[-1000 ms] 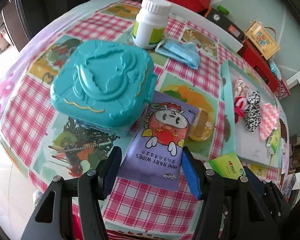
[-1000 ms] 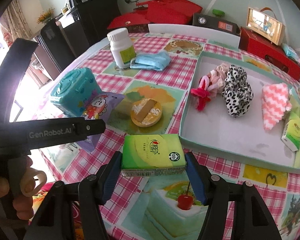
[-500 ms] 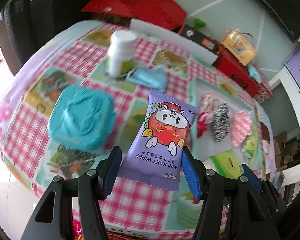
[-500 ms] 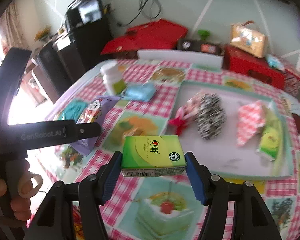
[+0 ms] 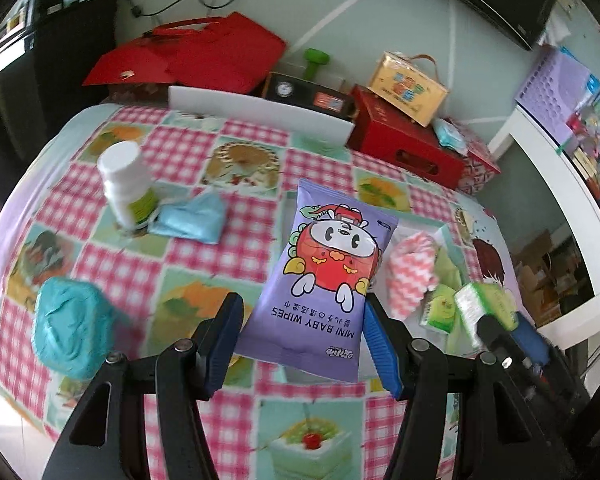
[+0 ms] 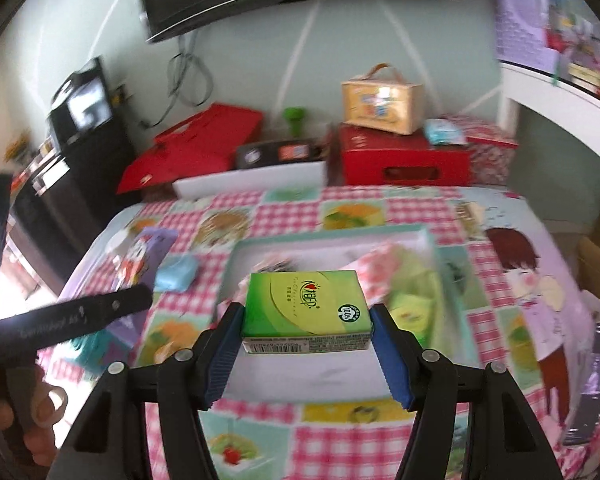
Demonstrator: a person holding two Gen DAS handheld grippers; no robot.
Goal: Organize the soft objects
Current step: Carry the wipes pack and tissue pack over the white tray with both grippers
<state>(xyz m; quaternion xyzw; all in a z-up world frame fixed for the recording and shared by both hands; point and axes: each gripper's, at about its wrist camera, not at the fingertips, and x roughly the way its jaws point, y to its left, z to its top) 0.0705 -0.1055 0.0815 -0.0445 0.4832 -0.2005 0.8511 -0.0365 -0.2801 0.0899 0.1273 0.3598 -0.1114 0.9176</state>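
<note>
Purple baby-wipes pack (image 5: 327,276) and green tissue pack (image 6: 306,308), each clamped in my hand-held gripper (image 5: 302,340) (image 6: 306,350), hung above the counter (image 5: 204,264); next, I judged, lowering both into the far tray (image 6: 328,238).

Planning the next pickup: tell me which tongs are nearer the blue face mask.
Left. The left tongs, gripping the wipes pack, are beside the blue face mask; the right tongs, holding the tissue pack, are over the tray.

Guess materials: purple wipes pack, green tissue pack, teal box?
Purple wipes pack: looks like matte plastic film; flat crimped end seals, printed art. Green tissue pack: likely thin glossy wrap over soft tissue; sheen, barcode side. Teal box: probably hard moulded plastic, though blurred here.
</note>
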